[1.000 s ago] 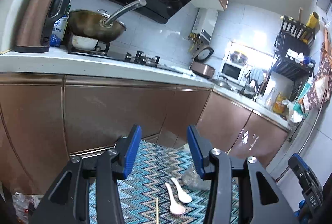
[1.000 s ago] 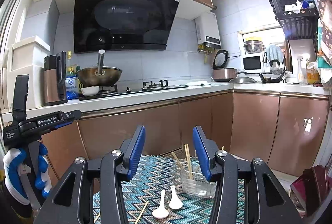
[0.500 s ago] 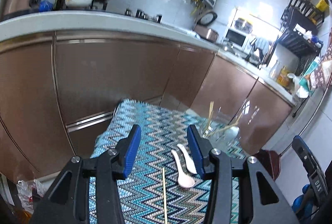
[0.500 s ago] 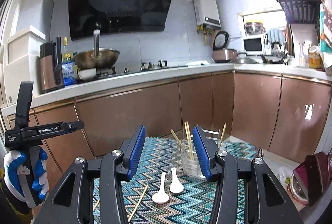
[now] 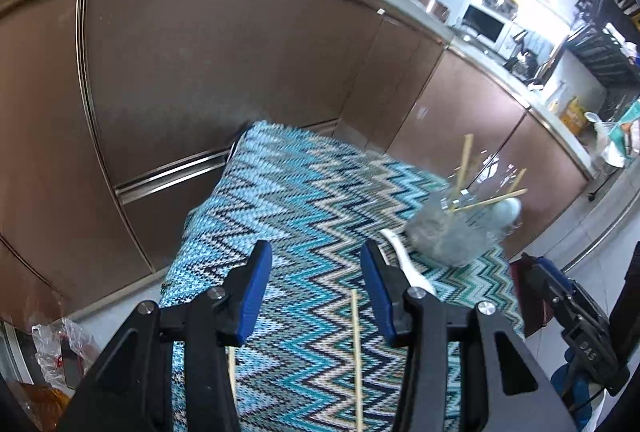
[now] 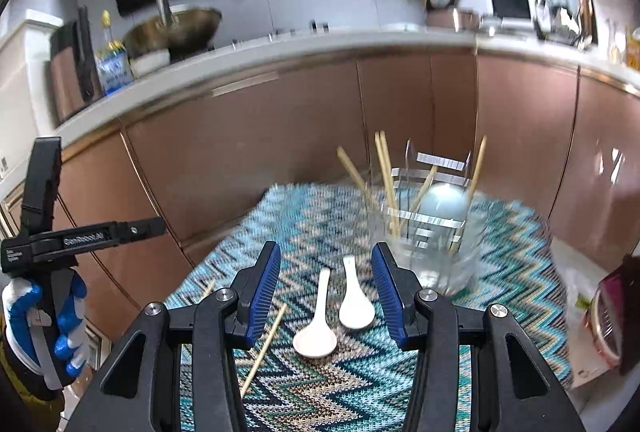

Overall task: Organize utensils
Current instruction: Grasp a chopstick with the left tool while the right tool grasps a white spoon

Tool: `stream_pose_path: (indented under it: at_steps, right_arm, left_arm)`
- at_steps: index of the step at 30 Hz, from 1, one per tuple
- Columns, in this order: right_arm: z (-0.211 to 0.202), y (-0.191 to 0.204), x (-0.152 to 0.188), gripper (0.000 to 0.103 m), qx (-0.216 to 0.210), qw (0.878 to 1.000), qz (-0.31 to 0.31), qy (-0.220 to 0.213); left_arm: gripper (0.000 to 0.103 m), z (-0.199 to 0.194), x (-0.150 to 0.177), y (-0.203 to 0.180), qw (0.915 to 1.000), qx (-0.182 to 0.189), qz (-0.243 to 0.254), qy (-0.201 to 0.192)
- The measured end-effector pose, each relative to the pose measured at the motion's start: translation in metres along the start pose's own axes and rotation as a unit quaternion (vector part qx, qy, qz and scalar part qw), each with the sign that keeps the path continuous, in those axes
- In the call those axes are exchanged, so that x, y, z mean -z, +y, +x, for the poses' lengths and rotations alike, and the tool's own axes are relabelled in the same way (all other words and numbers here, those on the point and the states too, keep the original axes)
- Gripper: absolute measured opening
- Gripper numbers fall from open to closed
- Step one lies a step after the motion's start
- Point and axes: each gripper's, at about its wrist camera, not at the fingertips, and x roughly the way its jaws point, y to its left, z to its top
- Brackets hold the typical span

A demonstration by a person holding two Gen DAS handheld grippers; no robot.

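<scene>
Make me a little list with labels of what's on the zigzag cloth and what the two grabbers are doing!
surface: zigzag cloth in teal and blue
holder: clear holder at the far right of the cloth, upright
in holder: several chopsticks leaning, plus a pale rounded spoon
loose spoons: two white spoons, side by side near the holder
loose chopsticks: one loose chopstick left of the spoons, another partly hidden
left gripper: jaws open, empty, above the cloth
right gripper: jaws open, empty, framing the spoons
</scene>
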Motion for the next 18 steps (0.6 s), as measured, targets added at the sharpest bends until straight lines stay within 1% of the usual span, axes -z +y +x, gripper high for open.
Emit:
stream_pose_path:
  at_steps: [5,8,10,14,18]
  right_arm:
    - [0.056,-0.005,0.008,0.044,0.014,0.998,-0.011,0.061]
    - [0.092,-0.002,0.012,0.04,0.026,0.994,-0.036,0.098]
    - [0.116,0.001,0.015,0.037,0.035,0.99,-0.058,0.125]
    - [0.16,0.007,0.017,0.036,0.047,0.978,-0.1,0.174]
    - [0.193,0.009,0.016,0.034,0.056,0.968,-0.12,0.213]
  left_arm:
    - [0.044,0.031,0.001,0.017,0.9997,-0.004,-0.005,0.025]
    - [0.044,0.046,0.001,0.028,0.9991,-0.011,-0.006,0.042]
    - [0.044,0.054,0.001,0.038,0.9982,-0.018,-0.007,0.057]
    - [0.044,0.069,0.001,0.057,0.9952,-0.024,-0.007,0.095]
    - [0.044,0.078,0.003,0.066,0.9918,-0.016,0.001,0.127]
